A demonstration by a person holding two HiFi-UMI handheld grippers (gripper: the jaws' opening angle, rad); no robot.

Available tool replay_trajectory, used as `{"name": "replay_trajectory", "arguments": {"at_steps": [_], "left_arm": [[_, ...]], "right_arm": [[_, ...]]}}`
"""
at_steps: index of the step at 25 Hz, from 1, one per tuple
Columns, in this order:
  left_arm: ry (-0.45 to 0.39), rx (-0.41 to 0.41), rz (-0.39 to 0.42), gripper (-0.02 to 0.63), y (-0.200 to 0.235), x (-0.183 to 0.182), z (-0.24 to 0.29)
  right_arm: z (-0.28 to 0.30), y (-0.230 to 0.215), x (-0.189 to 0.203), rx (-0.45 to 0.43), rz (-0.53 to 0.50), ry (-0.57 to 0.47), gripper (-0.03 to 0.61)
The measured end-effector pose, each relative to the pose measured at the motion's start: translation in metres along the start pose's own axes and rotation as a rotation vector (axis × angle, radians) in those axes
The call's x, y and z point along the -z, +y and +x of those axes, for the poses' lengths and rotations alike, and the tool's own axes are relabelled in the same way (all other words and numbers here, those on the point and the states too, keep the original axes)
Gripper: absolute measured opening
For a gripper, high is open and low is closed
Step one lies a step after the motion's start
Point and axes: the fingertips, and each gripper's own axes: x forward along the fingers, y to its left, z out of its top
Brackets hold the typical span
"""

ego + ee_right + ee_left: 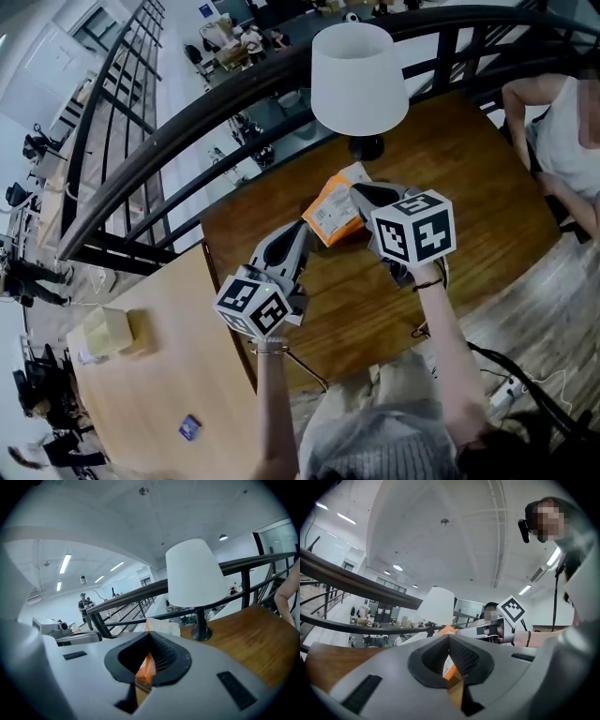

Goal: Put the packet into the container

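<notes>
Tabletop [469, 178], left claw [307, 229], right claw [360, 194] pinching packet [334, 215]

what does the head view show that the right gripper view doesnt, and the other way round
Only the head view: the left gripper and right gripper pinching the orange packet at once, plus the pale table with a yellowish box. Only the right gripper view: ceiling lights and a distant standing person. Both: the white lamp, the dark wooden table, the black railing and the packet.
</notes>
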Motion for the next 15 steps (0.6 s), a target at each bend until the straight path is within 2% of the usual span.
{"name": "replay_trajectory", "arguments": {"at_steps": [7,15], "left_arm": [[0.041,0.047,0.001,0.005,0.005,0.010,0.002],[0.076,0.087,-0.013,0.006,0.003,0.023,0.011]], "right_arm": [[0.007,-0.007,0.022,0.073,0.059,-0.007,0.018],[0.015,-0.010,0.046,0.112,0.063,0.024,0.018]]}}
